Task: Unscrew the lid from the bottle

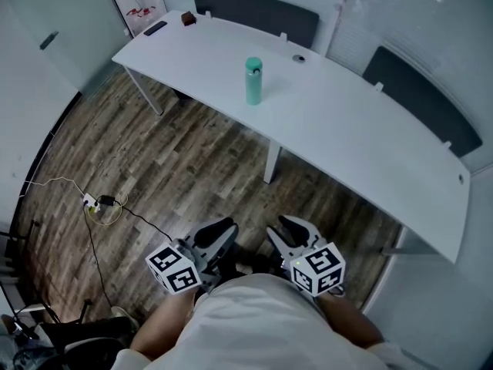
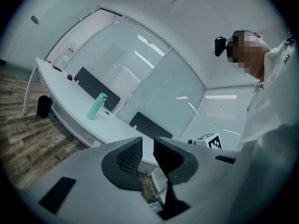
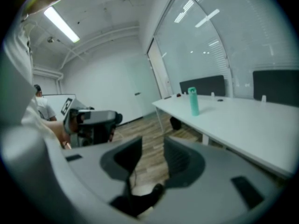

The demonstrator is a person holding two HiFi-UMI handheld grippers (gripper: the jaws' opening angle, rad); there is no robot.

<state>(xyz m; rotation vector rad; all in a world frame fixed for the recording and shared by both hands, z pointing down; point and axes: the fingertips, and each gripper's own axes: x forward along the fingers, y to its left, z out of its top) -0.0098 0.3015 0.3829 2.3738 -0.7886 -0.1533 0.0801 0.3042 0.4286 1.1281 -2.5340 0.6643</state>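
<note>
A teal bottle [image 1: 253, 83] with its lid [image 1: 253, 63] on stands upright on the long white table [image 1: 347, 126], far ahead of me. It also shows small in the left gripper view as the bottle [image 2: 96, 106] and in the right gripper view as the bottle [image 3: 193, 101]. Both grippers are held close to my body, over the wooden floor and well short of the table. My left gripper [image 1: 225, 228] [image 2: 148, 144] has a narrow gap between its jaws and holds nothing. My right gripper [image 1: 286, 223] [image 3: 153, 147] stands open wider, also with nothing in it.
Two dark chair backs [image 1: 254, 10] [image 1: 420, 99] stand behind the table. A black flat item [image 1: 155, 28], a small brown object [image 1: 188, 18] and a round grommet [image 1: 298, 58] lie on the tabletop. A power strip with cables [image 1: 96, 203] lies on the floor at left.
</note>
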